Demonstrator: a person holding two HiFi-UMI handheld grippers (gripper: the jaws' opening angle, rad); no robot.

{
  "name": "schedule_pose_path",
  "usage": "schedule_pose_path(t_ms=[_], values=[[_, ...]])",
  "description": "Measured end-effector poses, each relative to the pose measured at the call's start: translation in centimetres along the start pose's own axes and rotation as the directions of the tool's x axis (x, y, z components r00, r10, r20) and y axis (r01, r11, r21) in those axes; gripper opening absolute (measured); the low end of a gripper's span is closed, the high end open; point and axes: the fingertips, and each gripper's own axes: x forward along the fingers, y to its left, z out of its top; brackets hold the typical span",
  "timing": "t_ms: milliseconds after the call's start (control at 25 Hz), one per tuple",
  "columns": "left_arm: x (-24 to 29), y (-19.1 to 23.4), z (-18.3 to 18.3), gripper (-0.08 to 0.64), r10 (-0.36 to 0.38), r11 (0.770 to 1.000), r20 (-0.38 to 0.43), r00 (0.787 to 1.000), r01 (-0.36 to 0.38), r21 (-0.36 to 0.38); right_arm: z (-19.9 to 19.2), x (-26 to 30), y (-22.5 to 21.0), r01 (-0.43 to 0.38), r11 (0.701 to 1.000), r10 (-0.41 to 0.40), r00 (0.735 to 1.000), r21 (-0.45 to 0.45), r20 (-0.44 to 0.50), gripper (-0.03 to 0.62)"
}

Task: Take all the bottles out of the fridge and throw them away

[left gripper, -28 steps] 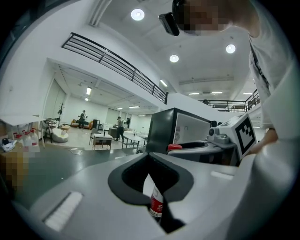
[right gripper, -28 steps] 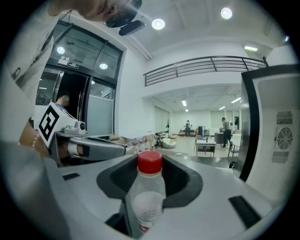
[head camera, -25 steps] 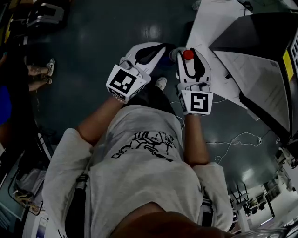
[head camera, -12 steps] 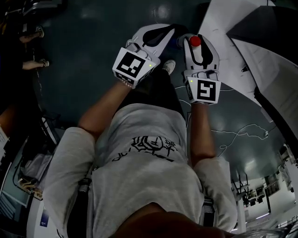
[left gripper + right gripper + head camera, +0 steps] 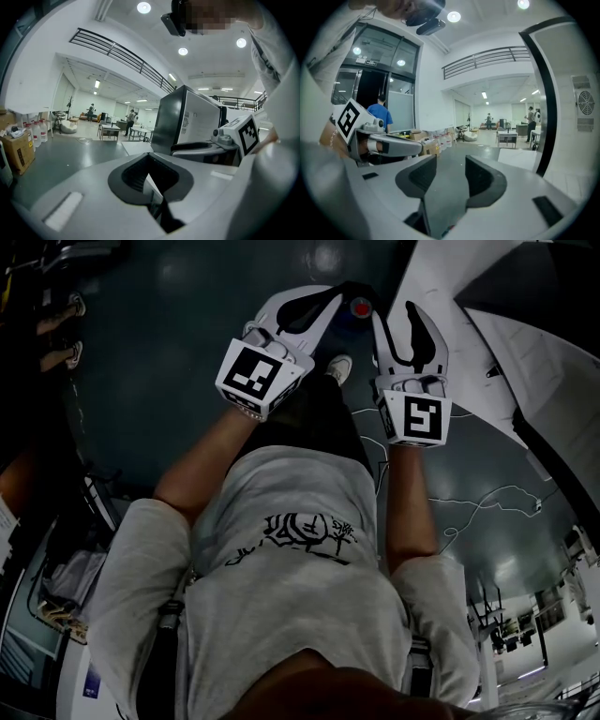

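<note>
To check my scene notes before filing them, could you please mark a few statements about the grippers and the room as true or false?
1. The left gripper has its jaws together. True.
2. The right gripper is shut on a bottle. False: its jaws stand apart with nothing between them.
3. The grey T-shirt bears a dark print. True.
4. Nobody else is in the room. False: other people stand far across the floor.
</note>
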Motion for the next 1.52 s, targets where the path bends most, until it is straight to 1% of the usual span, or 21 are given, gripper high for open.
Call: schedule_pose_path(t_ms=[160, 240, 320, 440, 600, 760, 880, 1000, 1200, 1320, 1520], values=[[-1.3, -0.5, 3.0, 0.009, 0.003, 1.0, 0.027, 1.0, -0.003, -0.014, 4.4, -2.2, -1.2, 0.02, 0.999, -0.022, 0.999, 0.037, 0.046, 0.167], [-2.1, -1.0, 4.5, 0.009, 0.004, 1.0, 0.044, 0.999, -0.003, -0.019, 6.6, -3.5, -1.4, 0.011, 0.999, -0.015, 0.996, 0.048, 0.082, 0.167], [-2.7, -1.6, 6.0, 0.009, 0.007, 1.0, 0.063, 0.998, -0.006, -0.023, 8.5, -4.7, -1.3, -0.002, 0.999, -0.003, 0.995, 0.049, 0.097, 0.164], [-3.5, -3.0, 8.8, 0.009, -0.004, 1.0, 0.093, 0.996, 0.005, -0.016, 11.0, -6.2, -0.5, -0.032, 0.999, 0.028, 0.994, 0.037, 0.104, 0.136], [-4.2, -5.3, 12.7, 0.009, -0.038, 0.999, 0.13, 0.991, 0.037, 0.005, 13.9, -7.7, 0.8, -0.067, 0.997, 0.064, 0.993, 0.026, 0.099, 0.083], [-4.6, -7.4, 15.9, 0.009, -0.084, 0.996, 0.155, 0.984, 0.08, 0.03, 16.1, -8.3, 1.6, -0.077, 0.997, 0.075, 0.994, 0.025, 0.08, 0.067], [-5.1, -8.3, 17.7, 0.009, -0.104, 0.995, 0.163, 0.981, 0.1, 0.029, 17.7, -8.8, 1.9, -0.083, 0.996, 0.081, 0.993, 0.02, 0.084, 0.051], [-5.7, -9.1, 19.0, 0.009, -0.115, 0.993, 0.172, 0.978, 0.113, 0.023, 19.2, -9.4, 2.4, -0.106, 0.994, 0.103, 0.99, 0.026, 0.1, 0.04], [-6.2, -8.8, 21.2, 0.009, -0.114, 0.993, 0.229, 0.967, 0.102, 0.06, 21.7, -10.0, 2.4, -0.123, 0.992, 0.118, 0.984, 0.03, 0.135, 0.021], [-6.8, -8.7, 22.3, 0.009, -0.115, 0.993, 0.242, 0.963, 0.102, 0.066, 23.1, -10.3, 2.9, -0.134, 0.991, 0.131, 0.98, 0.009, 0.148, 0.011], [-7.2, -9.1, 23.8, 0.009, -0.127, 0.991, 0.259, 0.958, 0.11, 0.079, 24.9, -10.8, 3.7, -0.154, 0.988, 0.154, 0.974, -0.016, 0.167, 0.011]])
